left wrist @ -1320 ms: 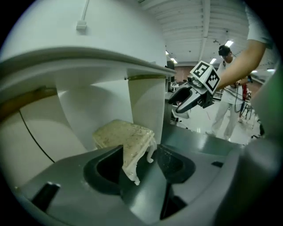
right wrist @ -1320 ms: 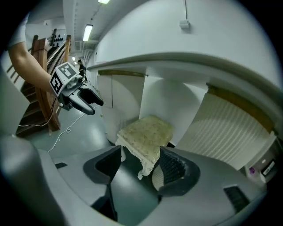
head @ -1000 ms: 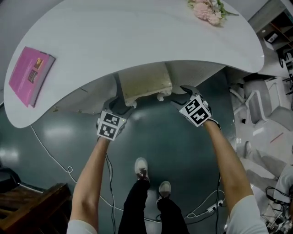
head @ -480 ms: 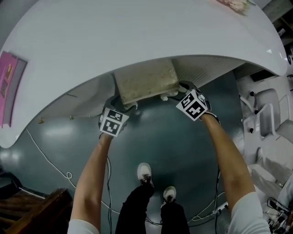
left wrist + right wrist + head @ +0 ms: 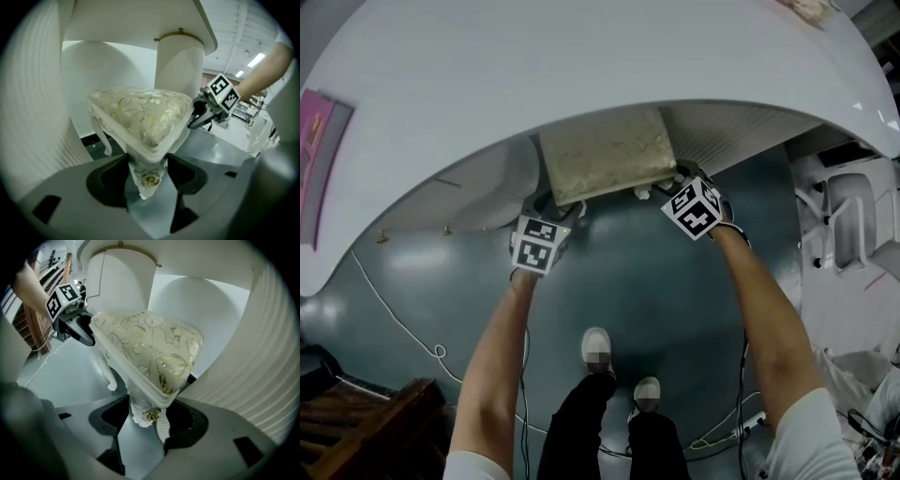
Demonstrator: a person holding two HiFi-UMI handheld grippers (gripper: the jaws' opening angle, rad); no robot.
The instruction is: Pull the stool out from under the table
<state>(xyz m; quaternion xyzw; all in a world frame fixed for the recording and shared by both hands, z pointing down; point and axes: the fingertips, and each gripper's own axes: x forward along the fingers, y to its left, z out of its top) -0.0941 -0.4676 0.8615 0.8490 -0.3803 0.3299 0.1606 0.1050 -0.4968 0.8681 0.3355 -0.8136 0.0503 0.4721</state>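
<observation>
Under the table, the stool lies lengthwise left to right.

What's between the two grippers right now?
The stool, in the head view. The left gripper and right gripper have just been closing their fingers, each around a corner leg.
</observation>
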